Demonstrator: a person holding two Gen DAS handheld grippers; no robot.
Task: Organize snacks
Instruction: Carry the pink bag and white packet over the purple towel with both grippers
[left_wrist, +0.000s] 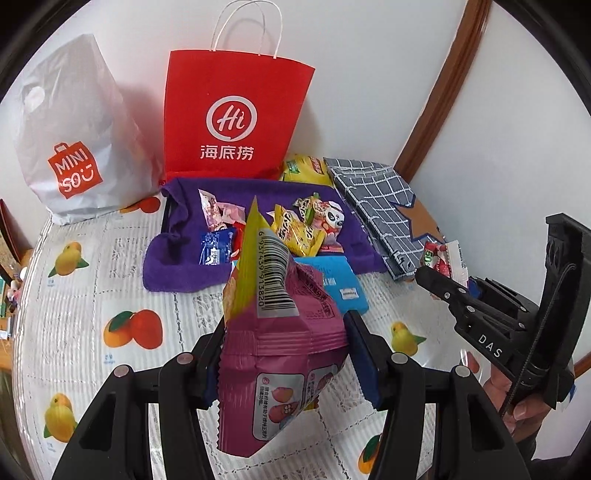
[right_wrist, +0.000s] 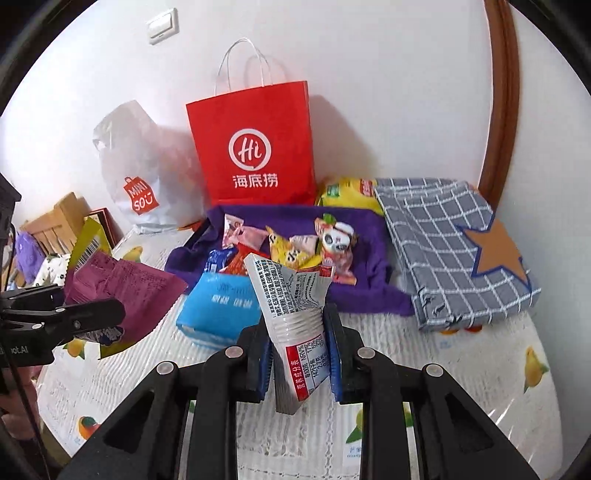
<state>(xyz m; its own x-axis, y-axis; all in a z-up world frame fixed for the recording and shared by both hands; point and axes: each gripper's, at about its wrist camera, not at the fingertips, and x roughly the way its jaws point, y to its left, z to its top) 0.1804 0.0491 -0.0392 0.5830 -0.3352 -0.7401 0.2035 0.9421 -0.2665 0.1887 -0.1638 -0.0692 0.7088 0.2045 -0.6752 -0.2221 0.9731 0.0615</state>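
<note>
My left gripper (left_wrist: 286, 332) is shut on a magenta snack bag (left_wrist: 284, 354) with a yellow barcoded top, held upright above the table. In the right wrist view the same bag (right_wrist: 125, 284) hangs at the left in the left gripper (right_wrist: 107, 314). My right gripper (right_wrist: 295, 332) is shut on a crumpled white packet (right_wrist: 291, 295) with a red-edged nutrition label. From the left wrist view that right gripper (left_wrist: 432, 277) sits at the right with the packet (left_wrist: 452, 258) sticking up. Several small snacks lie on a purple cloth (left_wrist: 177, 266) beyond both grippers.
A red paper bag (left_wrist: 236, 114) and a white MINISO bag (left_wrist: 74, 147) stand against the wall. A blue pack (left_wrist: 347, 288) lies at the cloth's near edge. A grey checked fabric bag (left_wrist: 380, 206) and a yellow bag (left_wrist: 306, 168) lie at the right. A fruit-print tablecloth (left_wrist: 110, 280) covers the table.
</note>
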